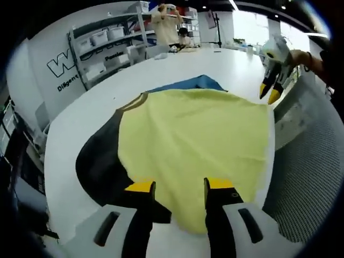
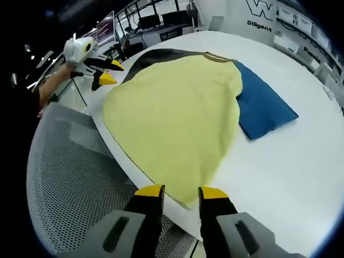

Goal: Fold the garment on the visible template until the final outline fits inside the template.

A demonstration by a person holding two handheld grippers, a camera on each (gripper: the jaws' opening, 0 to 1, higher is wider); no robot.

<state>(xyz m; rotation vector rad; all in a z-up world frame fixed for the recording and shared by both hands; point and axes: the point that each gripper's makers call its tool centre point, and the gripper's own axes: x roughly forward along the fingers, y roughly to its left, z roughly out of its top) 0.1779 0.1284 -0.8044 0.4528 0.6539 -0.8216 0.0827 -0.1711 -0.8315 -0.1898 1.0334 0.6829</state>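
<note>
So my yellow shirt [image 1: 193,145] is lying flat on the white surface [image 1: 80,145], soft smooth fabric with a black sleeve [image 1: 99,166] and a brownish collar at 11 o'clock in the left gripper view. A blue rectangle [image 2: 266,105] of template sticks out from under it at 2 o'clock in the right gripper view. The hem drapes over the surface edge by a grey perforated mesh [image 2: 70,172]. My left gripper [image 1: 180,188] and right gripper [image 2: 180,192] both hover with jaws parted, nothing in them. Bins sit on the shelves [image 1: 102,51] behind; can't see their contents.
</note>
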